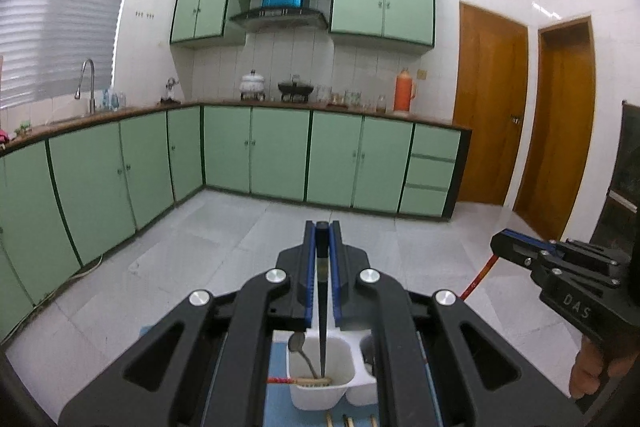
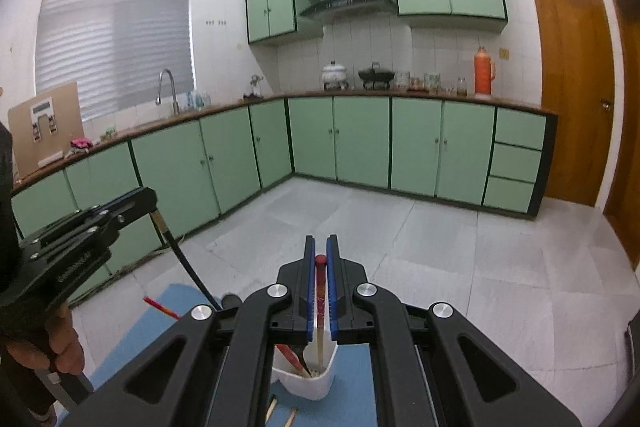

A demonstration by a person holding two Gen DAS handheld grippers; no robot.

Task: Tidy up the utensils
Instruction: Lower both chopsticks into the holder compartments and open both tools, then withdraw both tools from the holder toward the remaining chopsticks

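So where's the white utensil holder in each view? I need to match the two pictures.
Left wrist: the white holder sits at bottom centre, below the left gripper, a spoon inside it.
Right wrist: the holder sits at bottom centre, below the right gripper.
Shared landmark: the orange thermos on the counter.

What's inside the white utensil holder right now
In the white utensil holder, one compartment holds a metal spoon and the black utensil; chopsticks stand in another. The gripper bodies cover the rest.
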